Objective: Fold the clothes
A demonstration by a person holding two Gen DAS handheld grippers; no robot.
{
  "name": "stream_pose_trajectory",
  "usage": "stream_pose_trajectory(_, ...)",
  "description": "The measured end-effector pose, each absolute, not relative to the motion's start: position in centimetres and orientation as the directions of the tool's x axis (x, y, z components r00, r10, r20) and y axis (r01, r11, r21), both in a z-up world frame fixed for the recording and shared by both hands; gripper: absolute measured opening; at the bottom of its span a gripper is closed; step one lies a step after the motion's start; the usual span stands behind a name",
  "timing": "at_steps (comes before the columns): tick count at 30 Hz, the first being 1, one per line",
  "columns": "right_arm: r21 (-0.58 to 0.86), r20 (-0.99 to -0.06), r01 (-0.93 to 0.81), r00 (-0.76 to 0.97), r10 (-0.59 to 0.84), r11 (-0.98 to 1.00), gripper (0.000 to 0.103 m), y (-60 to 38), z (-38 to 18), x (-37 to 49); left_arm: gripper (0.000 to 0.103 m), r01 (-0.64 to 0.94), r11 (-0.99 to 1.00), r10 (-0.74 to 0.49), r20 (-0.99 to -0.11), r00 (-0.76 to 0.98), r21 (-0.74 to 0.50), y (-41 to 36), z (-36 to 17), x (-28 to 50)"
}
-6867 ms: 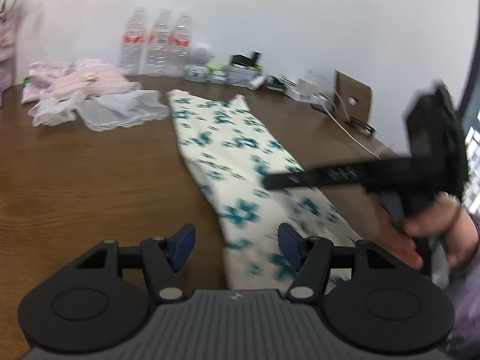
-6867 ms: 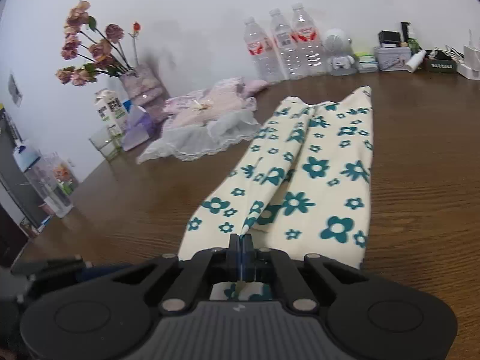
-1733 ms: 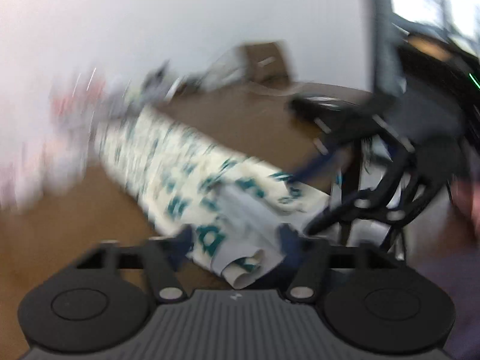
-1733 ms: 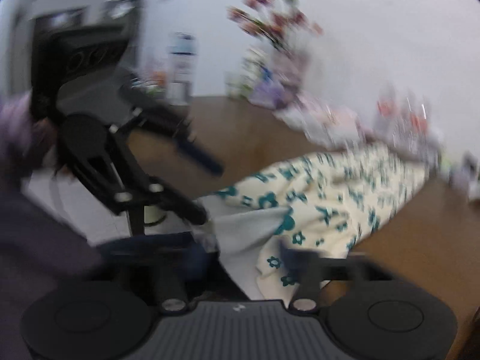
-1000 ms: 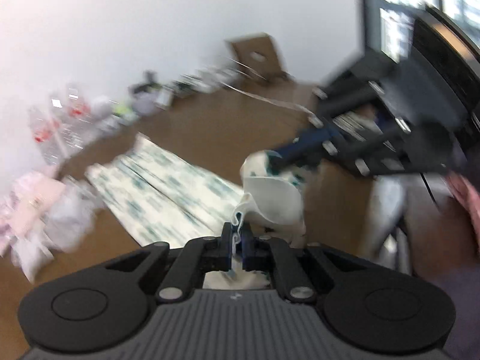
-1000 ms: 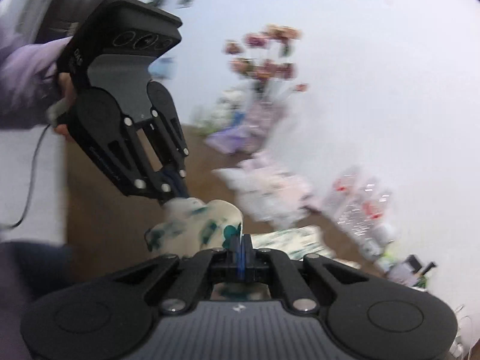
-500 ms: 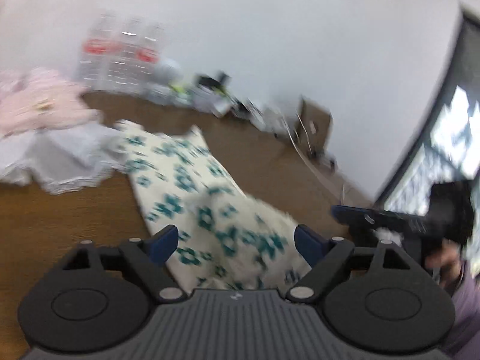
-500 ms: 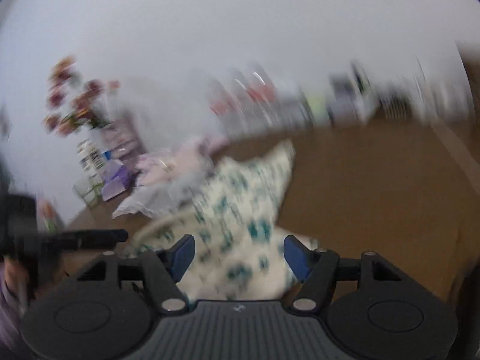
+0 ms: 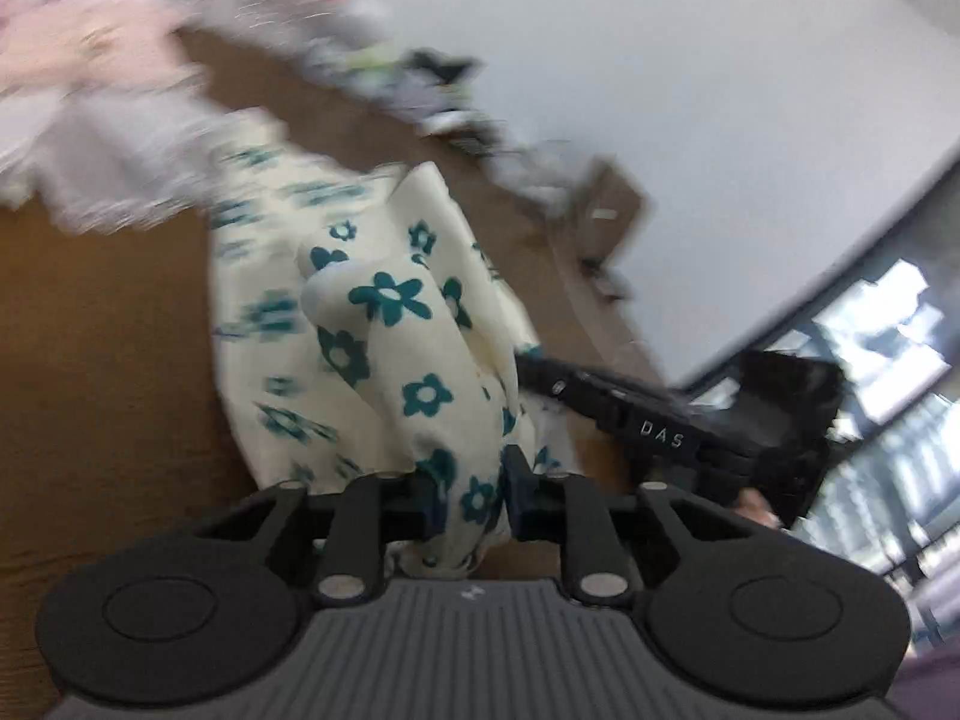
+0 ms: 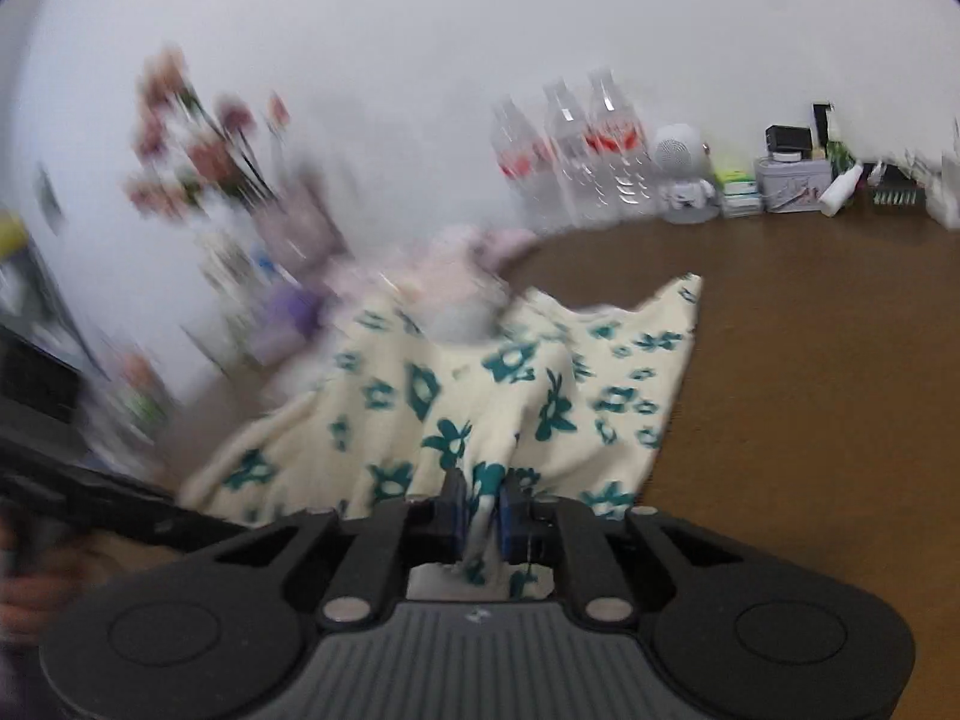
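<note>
Cream cotton cloth with teal flowers (image 9: 414, 372) bunched softly, so we judged its edges the best hold. Our left hand-held gripper (image 9: 468, 495) and right hand-held gripper (image 10: 478, 510) were both closing on its folds.

Garment (image 10: 480, 396) on table (image 10: 810, 360), bottles (image 10: 576, 162) behind

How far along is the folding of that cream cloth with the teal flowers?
Done: the floral cloth lies on the wooden table with its near end doubled over the rest. In hand: the left gripper and right gripper are both closing, each with a bunched bit of the near edge between its jaws. Left: the cloth is still rumpled, not a flat bundle, and the pink and white garments behind look unfolded.
</note>
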State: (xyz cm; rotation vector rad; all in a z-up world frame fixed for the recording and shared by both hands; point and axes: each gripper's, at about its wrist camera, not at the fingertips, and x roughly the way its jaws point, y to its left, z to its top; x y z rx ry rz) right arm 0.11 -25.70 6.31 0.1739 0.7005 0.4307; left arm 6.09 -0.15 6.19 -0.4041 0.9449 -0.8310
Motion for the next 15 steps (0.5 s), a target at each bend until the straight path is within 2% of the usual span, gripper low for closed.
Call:
stream_pose_trajectory(1,0.264,-0.646,-0.296,0.652,0.396,0.918,0.021,-24.9,5.3,1.2,0.032,0.436,0.652,-0.757,-0.565,0.328,-0.621,0.0,5.4,6.5)
stream_pose_trajectory(2,0.237,-0.672,-0.285,0.642,0.368,0.929,0.020,-24.5,5.0,1.3,0.038,0.426,0.672,-0.740,-0.581,0.339,-0.606,0.2,4.6,7.0)
stream_pose_trajectory(3,0.228,-0.653,-0.293,0.661,0.369,0.929,0.027,-24.5,5.4,0.5,0.043,0.419,0.687,-0.725,-0.593,0.350,-0.594,0.5,3.9,7.3)
stream_pose_trajectory(4,0.225,-0.618,-0.301,0.691,0.374,0.927,0.043,-24.9,6.1,-0.7,0.052,0.427,0.671,-0.741,-0.568,0.358,-0.607,1.4,4.0,7.0)
stream_pose_trajectory(6,0.217,-0.539,-0.326,0.746,0.392,0.920,0.061,-25.4,7.9,-2.8,0.063,0.450,0.625,-0.781,-0.498,0.377,-0.638,3.4,4.5,6.3)
stream_pose_trajectory(7,0.199,-0.508,-0.361,0.757,0.411,0.911,0.061,-25.1,8.9,-3.5,0.070,0.449,0.609,-0.792,-0.470,0.390,-0.653,4.2,4.8,6.5)
stream_pose_trajectory(9,0.168,-0.464,-0.440,0.754,0.465,0.882,0.061,-24.0,10.6,-4.6,0.070,0.444,0.598,-0.797,-0.437,0.417,-0.668,5.3,5.2,7.1)
stream_pose_trajectory(11,0.160,-0.477,-0.551,0.683,0.553,0.819,0.062,-21.1,11.3,-4.6,0.070,0.452,0.609,-0.790,-0.448,0.418,-0.652,5.3,5.4,8.2)
stream_pose_trajectory(13,0.125,-0.528,-0.575,0.652,0.545,0.809,0.064,-17.2,10.4,-3.7,0.070,0.458,0.642,-0.764,-0.470,0.441,-0.615,5.5,5.4,8.5)
stream_pose_trajectory(14,0.103,-0.558,-0.573,0.643,0.524,0.813,0.063,-15.2,9.7,-3.1,0.070,0.460,0.659,-0.751,-0.481,0.453,-0.596,5.7,5.4,8.7)
stream_pose_trajectory(15,0.084,-0.585,-0.558,0.643,0.494,0.825,0.055,-13.8,8.9,-2.6,0.069,0.461,0.675,-0.737,-0.491,0.465,-0.576,5.8,5.5,8.9)
